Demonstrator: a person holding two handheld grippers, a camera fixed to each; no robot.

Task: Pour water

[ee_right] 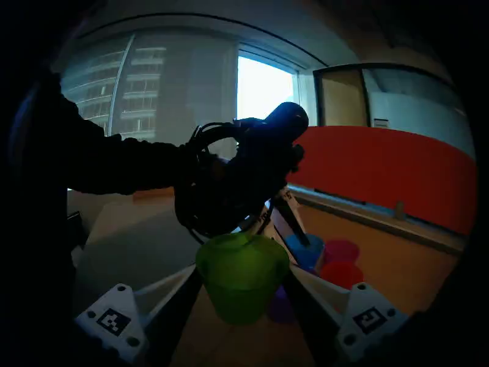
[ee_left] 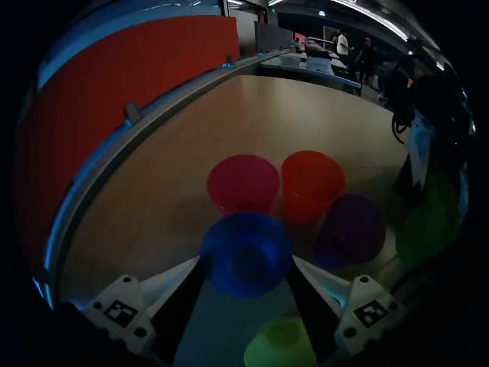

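1. Blue cup (ee_left: 246,248) is gripped between both fingers of the left tool (ee_left: 246,262), mouth up and level, just on the near side of a group of cups standing mid-counter (ee_left: 275,116). Held upright like this, it looks not yet tipped.
2. Green cup (ee_right: 242,286) is pinched the same way by the right tool (ee_right: 242,270). It is also upright and, I judge, lifted clear of the counter so the two cups can be brought together.
3. A pink cup (ee_left: 243,182), an orange cup (ee_left: 312,183) and a purple cup (ee_left: 351,229) stand close together, well in from the railed edge by the red partition (ee_left: 134,79). That probably keeps them within reach of both tools.
4. The left gripper view looks down into the cup mouths and shows what seems to be a lime cup (ee_left: 281,342) below the fingers.
5. The right gripper view shows the left tool from outside, gripped by a hand (ee_right: 208,177) in a dark sleeve (ee_right: 122,165), with a bright window (ee_right: 263,92) behind.
6. Whether either held cup contains water cannot be told, as the interiors are too dim.
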